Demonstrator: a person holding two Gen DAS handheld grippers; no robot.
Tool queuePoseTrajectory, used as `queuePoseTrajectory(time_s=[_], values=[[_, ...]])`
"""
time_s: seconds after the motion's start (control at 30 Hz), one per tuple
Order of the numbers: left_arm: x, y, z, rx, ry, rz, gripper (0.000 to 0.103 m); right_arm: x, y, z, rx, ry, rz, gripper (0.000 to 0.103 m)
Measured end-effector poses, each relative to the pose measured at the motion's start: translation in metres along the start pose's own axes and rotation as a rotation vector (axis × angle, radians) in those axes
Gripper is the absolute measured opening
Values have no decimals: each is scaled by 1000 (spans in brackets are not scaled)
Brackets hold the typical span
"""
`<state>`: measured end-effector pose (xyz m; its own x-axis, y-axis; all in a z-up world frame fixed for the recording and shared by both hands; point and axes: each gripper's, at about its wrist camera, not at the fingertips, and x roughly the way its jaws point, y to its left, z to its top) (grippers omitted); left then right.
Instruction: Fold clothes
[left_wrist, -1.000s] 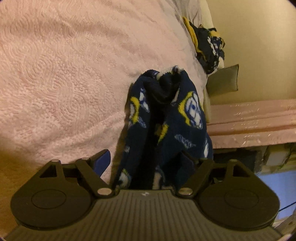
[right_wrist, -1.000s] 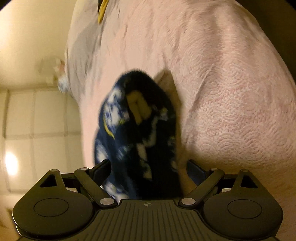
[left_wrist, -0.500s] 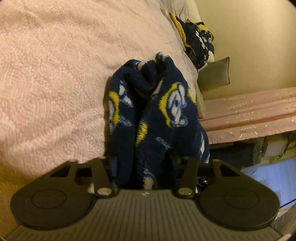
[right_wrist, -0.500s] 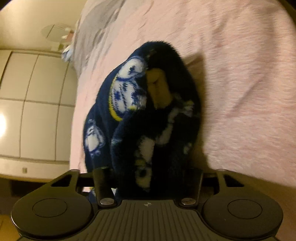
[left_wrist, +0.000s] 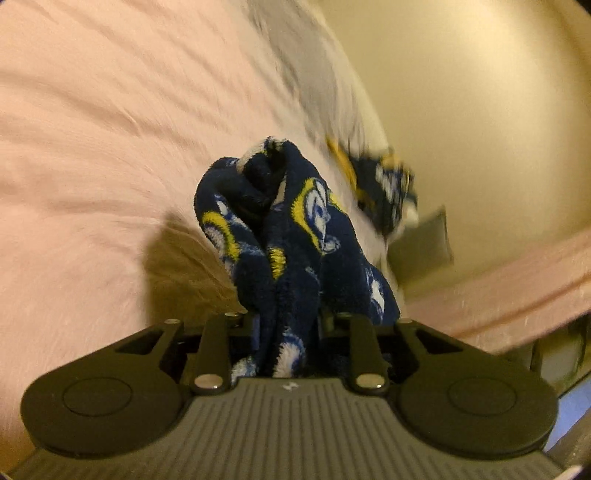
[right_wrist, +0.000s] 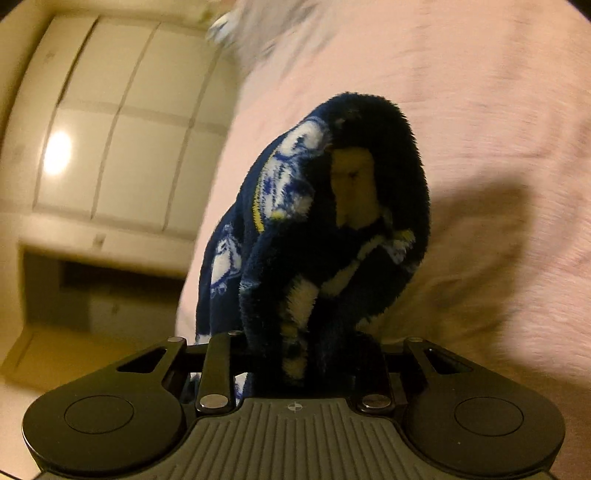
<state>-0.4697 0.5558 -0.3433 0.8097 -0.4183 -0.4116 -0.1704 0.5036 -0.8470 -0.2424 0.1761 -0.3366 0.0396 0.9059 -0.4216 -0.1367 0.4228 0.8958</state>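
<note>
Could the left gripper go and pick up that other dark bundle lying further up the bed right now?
Probably not yet. The left gripper is closing on fleece bunched between its fingers, so it is occupied. The path over the bed to the bundle looks clear.

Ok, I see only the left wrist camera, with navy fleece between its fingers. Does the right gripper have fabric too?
Observer: Yes. The right gripper has the navy fleece garment between its jaws, which are closing on it.
Operator: Is the cloth clear of the bed?
Observer: I cannot tell. It stands bunched in front of the jaws, with the pink bedspread behind it.
Operator: And what is beside the bed there?
Observer: White cupboard doors, to the left of the bed in that view.
</note>
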Motion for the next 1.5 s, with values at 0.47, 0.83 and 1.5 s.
queuePoseTrajectory(time_s=[0.47,0.83,1.5], values=[[-313,32,-189,-311,-671,255,21,161,130,-140,-290,634,210,28],[-438,117,-169,-364,-766,408,25,332,192,-241,-295,786,165,32],[-383,71,-168,25,-511,860,26,281,251,-375,-1260,553,75,65]])
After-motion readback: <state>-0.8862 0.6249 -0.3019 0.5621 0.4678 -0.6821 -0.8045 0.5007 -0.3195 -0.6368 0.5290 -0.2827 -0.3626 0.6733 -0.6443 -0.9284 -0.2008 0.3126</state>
